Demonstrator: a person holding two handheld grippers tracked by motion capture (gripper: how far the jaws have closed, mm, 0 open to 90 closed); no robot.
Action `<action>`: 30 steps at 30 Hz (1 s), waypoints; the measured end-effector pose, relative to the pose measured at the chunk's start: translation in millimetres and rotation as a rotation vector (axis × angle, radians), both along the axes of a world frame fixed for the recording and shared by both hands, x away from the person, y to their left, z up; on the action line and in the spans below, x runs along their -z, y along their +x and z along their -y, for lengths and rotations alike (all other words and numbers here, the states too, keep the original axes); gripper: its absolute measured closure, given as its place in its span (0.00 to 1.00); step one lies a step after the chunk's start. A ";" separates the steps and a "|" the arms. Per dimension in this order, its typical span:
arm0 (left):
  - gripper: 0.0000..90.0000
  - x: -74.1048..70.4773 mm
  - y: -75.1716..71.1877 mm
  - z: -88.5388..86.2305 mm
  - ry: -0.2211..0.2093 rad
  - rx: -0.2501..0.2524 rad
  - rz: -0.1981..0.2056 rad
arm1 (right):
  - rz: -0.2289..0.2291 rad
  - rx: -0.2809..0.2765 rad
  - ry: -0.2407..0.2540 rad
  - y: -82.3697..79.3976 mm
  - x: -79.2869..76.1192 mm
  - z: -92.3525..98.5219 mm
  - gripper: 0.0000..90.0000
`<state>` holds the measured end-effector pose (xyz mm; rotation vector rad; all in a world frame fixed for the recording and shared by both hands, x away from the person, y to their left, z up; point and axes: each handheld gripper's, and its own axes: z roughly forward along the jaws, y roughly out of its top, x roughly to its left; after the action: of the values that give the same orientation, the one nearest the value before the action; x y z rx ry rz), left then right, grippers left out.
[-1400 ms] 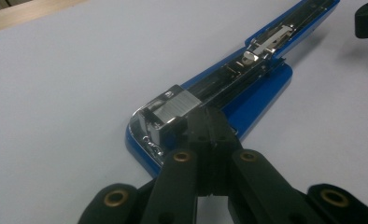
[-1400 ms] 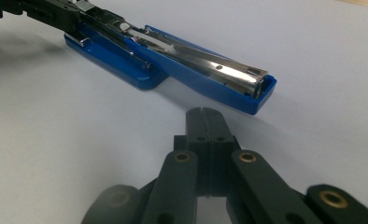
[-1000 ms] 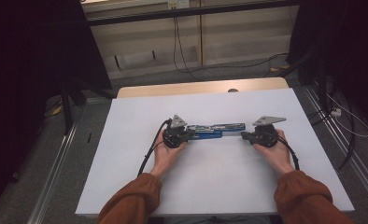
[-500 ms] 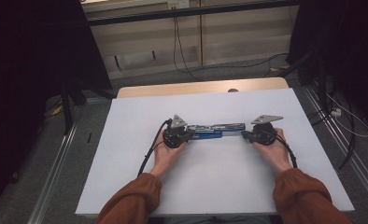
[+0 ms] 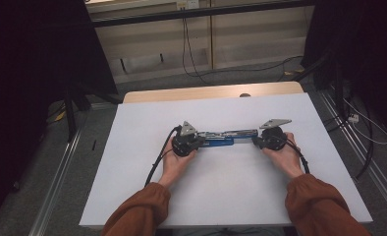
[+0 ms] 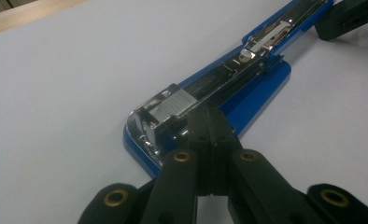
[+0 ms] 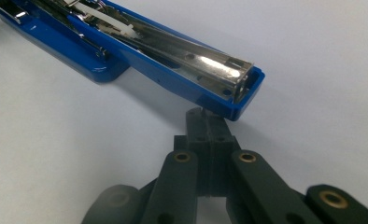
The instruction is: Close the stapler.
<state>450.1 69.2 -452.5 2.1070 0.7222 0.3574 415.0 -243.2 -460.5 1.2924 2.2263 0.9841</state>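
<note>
At the left of the high view, the left gripper (image 5: 197, 141) lay on the white surface (image 5: 132, 187) with its fingers clenched tight together, their tips set against the metal end of a blue stapler (image 6: 210, 100). The stapler (image 5: 223, 137) was swung fully open and stretched flat across the middle of the surface, between the two grippers. In the left gripper view the silver magazine with its pusher ran away from the tips toward the far end. The step in hand looked like pinning the opened stapler at both ends, perhaps for loading or for folding it shut; the angle left it unclear whether the tips pressed down on it or merely touched.

Further right, the right gripper (image 5: 258, 140) had its fingers likewise clenched, holding nothing, their tips tucked just under the raised blue end of the open arm (image 7: 229, 88). The next move would call for that tip to lift the arm over while the left one kept the base from sliding.

Nothing else lay on the surface; the cable (image 5: 157, 162) trailing from the left gripper curved back toward the person's sleeve (image 5: 137, 216), clear of the work.
</note>
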 end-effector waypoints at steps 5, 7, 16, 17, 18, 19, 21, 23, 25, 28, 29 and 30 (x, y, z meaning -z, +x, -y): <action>1.00 0.2 0.3 -0.4 -0.005 0.003 -0.004 | 0.004 0.028 0.026 -0.5 1.3 0.1 1.00; 1.00 0.2 0.6 -0.7 -0.004 0.004 -0.004 | 0.007 0.038 0.033 -0.5 1.8 -0.4 1.00; 1.00 0.2 0.5 -1.1 -0.004 0.002 -0.002 | 0.036 0.046 0.050 -0.7 0.2 0.5 1.00; 1.00 0.2 0.5 -1.2 -0.004 0.002 -0.002 | 0.038 0.049 0.052 -0.9 -0.3 1.0 1.00; 1.00 0.2 0.4 -1.2 -0.004 0.002 -0.002 | 0.043 0.052 0.054 -0.9 -0.4 1.7 1.00; 1.00 0.3 0.4 -1.2 -0.004 0.003 -0.002 | 0.046 0.052 0.055 -0.8 -0.2 2.4 1.00; 1.00 0.3 0.4 -1.2 -0.005 0.002 -0.002 | 0.045 0.051 0.060 -0.6 0.2 3.4 1.00; 1.00 0.6 0.5 -1.2 -0.008 0.001 -0.001 | 0.045 0.051 0.063 -0.5 0.1 3.7 1.00; 1.00 0.6 0.5 -1.2 -0.008 0.001 -0.001 | 0.047 0.050 0.063 -0.6 0.0 3.5 1.00; 1.00 0.6 0.4 -1.3 -0.009 0.002 -0.001 | 0.049 0.049 0.065 -0.9 0.0 3.2 1.00; 1.00 0.6 0.6 -1.4 -0.007 0.002 0.002 | 0.052 0.050 0.066 -0.9 0.1 3.1 1.00; 1.00 0.5 0.6 -1.5 -0.005 0.003 0.001 | 0.057 0.051 0.067 -1.0 0.2 2.9 1.00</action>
<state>450.7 70.7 -453.0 2.1025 0.7184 0.3541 414.0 -246.2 -460.8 1.3253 2.1241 1.0711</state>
